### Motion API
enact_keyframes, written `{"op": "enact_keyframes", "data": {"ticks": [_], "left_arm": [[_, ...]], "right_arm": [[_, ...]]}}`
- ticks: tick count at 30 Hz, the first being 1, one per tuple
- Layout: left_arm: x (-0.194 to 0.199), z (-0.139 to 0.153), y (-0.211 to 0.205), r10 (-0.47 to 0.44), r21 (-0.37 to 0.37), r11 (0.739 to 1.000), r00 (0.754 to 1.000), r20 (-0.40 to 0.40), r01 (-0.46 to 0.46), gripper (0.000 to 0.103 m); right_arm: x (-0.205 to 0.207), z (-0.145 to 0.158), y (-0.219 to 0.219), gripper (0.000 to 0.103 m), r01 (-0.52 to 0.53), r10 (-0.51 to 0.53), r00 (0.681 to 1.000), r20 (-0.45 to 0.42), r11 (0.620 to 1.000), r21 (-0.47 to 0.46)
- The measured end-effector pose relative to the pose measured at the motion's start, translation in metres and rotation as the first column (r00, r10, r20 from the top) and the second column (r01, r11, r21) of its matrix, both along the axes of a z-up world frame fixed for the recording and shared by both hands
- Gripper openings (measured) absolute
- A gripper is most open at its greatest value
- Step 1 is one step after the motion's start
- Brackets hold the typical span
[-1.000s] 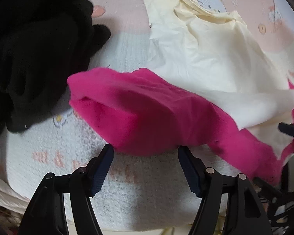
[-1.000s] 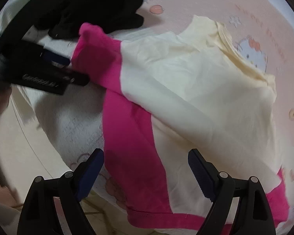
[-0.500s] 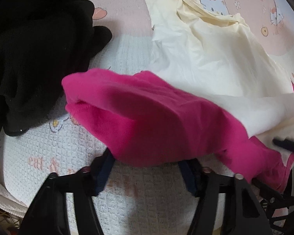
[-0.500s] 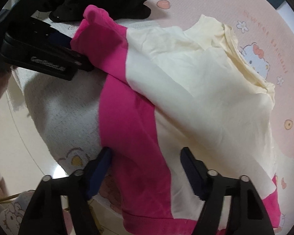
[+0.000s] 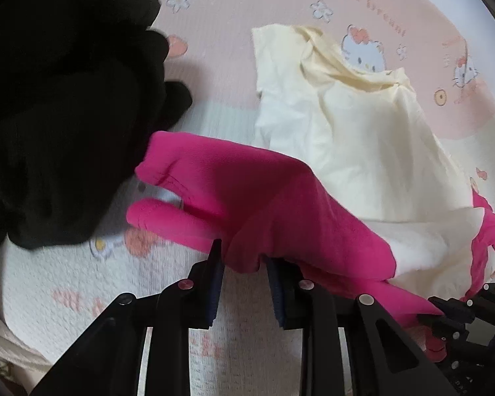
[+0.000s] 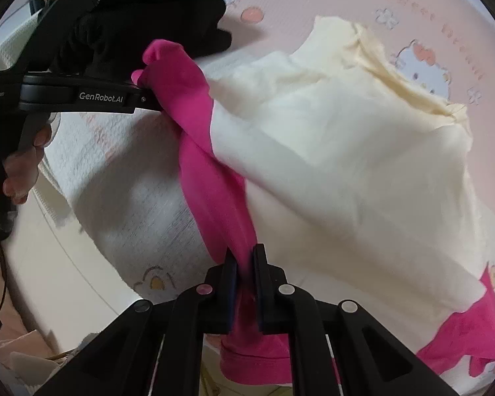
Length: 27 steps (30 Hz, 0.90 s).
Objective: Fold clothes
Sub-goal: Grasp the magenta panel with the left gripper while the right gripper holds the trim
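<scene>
A bright pink garment (image 5: 264, 204) lies crumpled on the bed under a cream garment (image 5: 363, 138). My left gripper (image 5: 244, 264) has its jaws closing on a bunched fold of the pink cloth's near edge, and the fold fills the gap between the pads. In the right wrist view, the left gripper (image 6: 148, 99) holds that pink corner (image 6: 181, 76) raised off the bed. My right gripper (image 6: 245, 264) is shut on a stretched band of the same pink garment, with the cream garment (image 6: 346, 165) draped over it to the right.
A heap of black clothes (image 5: 56, 115) sits at the left, touching the pink corner. Under everything lie a white waffle blanket (image 5: 82, 280) and a pink sheet with cartoon cats (image 5: 231, 16). A hand (image 6: 19, 171) holds the left gripper's handle. The bed edge runs at the lower left.
Both grippers went from wide open around the pink garment's edge to closed on it. The pink cloth is now gathered and pulled up off the blanket between them.
</scene>
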State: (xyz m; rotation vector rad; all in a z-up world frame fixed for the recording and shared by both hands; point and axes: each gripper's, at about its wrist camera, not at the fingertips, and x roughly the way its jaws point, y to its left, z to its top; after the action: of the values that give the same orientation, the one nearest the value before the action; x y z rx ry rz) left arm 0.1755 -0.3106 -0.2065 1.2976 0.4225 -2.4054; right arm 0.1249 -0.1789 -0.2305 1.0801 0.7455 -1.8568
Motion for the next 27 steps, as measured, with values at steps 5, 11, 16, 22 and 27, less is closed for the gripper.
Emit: {"op": "enact_keyframes", "data": {"ticks": [5, 11, 16, 22, 27], "left_arm": [[-0.013, 0.014, -0.004, -0.044, -0.034, 0.998, 0.999, -0.02, 0.043, 0.023], [-0.049, 0.027, -0.006, -0.105, -0.134, 0.986, 0.994, -0.032, 0.1, 0.023], [-0.059, 0.026, -0.027, -0.041, 0.015, 0.999, 0.998, -0.048, 0.041, 0.023], [-0.039, 0.01, -0.053, 0.063, 0.217, 0.974, 0.998, 0.005, -0.063, 0.038], [-0.015, -0.005, -0.063, 0.116, 0.3, 0.946, 0.992, 0.045, -0.124, 0.061]], "right_arm": [[-0.006, 0.008, 0.006, 0.006, 0.03, -0.03, 0.999, -0.015, 0.999, -0.015], [-0.03, 0.016, 0.02, 0.006, 0.117, -0.118, 0.993, -0.017, 0.993, -0.025], [-0.056, 0.007, 0.031, 0.006, 0.19, -0.189, 0.982, 0.029, 0.982, -0.019], [-0.07, -0.002, 0.041, 0.006, 0.234, -0.234, 0.971, 0.037, 0.972, 0.004], [-0.081, -0.014, 0.042, 0.006, 0.257, -0.259, 0.964, 0.057, 0.966, 0.031]]}}
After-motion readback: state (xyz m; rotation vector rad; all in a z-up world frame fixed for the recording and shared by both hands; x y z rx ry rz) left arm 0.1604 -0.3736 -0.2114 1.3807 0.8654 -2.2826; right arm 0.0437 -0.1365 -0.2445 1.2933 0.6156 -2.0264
